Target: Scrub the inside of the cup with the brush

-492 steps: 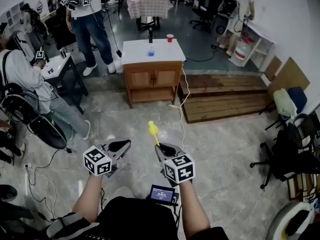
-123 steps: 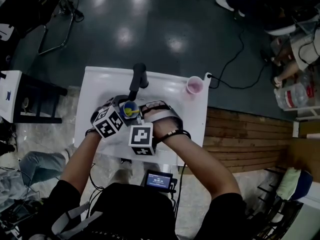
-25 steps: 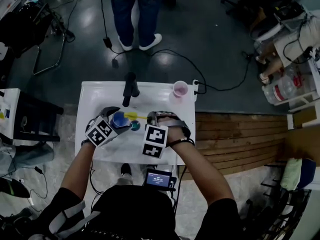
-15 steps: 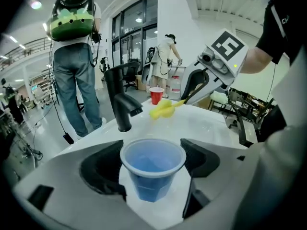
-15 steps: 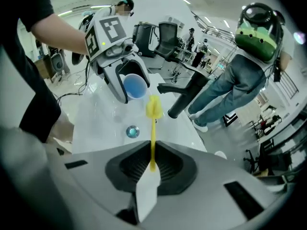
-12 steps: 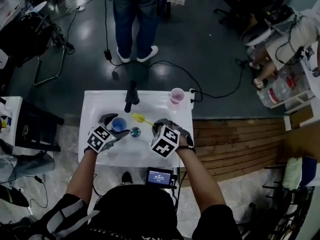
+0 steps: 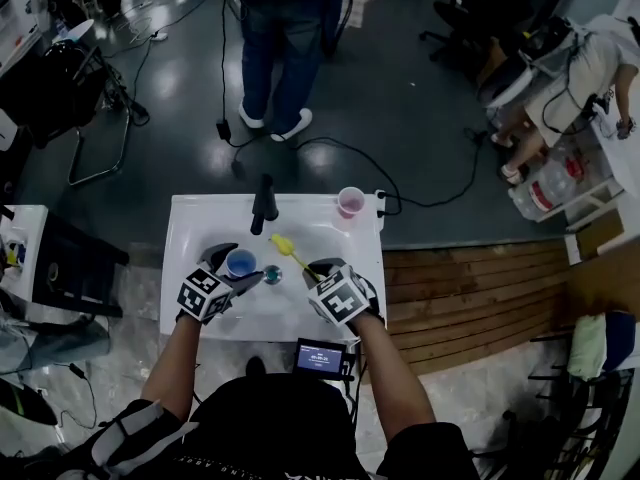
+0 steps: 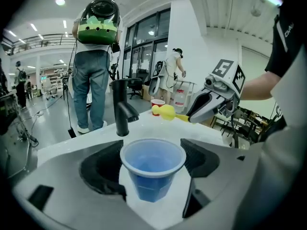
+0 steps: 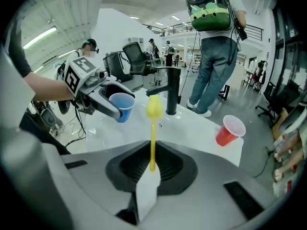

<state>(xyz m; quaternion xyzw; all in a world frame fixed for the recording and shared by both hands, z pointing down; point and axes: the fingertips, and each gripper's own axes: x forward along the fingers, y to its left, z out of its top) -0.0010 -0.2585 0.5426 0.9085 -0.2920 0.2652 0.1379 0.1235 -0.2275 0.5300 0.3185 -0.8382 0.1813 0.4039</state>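
Note:
A blue plastic cup (image 7: 240,262) stands upright between the jaws of my left gripper (image 7: 237,267), which is shut on it, over the white sink basin (image 7: 200,240). In the left gripper view the cup (image 8: 152,166) looks empty. My right gripper (image 7: 318,268) is shut on the handle of a yellow brush (image 7: 285,247). The brush head points away toward the faucet, outside the cup and to its right. In the right gripper view the brush (image 9: 153,123) stands straight out from the jaws, with the cup (image 9: 122,106) to its left.
A black faucet (image 7: 263,203) rises at the back of the basin, and a drain (image 7: 271,275) lies between the grippers. A red cup (image 7: 350,201) stands at the back right corner. A person with a green backpack (image 9: 209,13) stands just beyond the table.
The brush, inside the cup about five seconds ago, is out of it. Over the last second the right gripper drew back to the right and the brush head swung toward the faucet.

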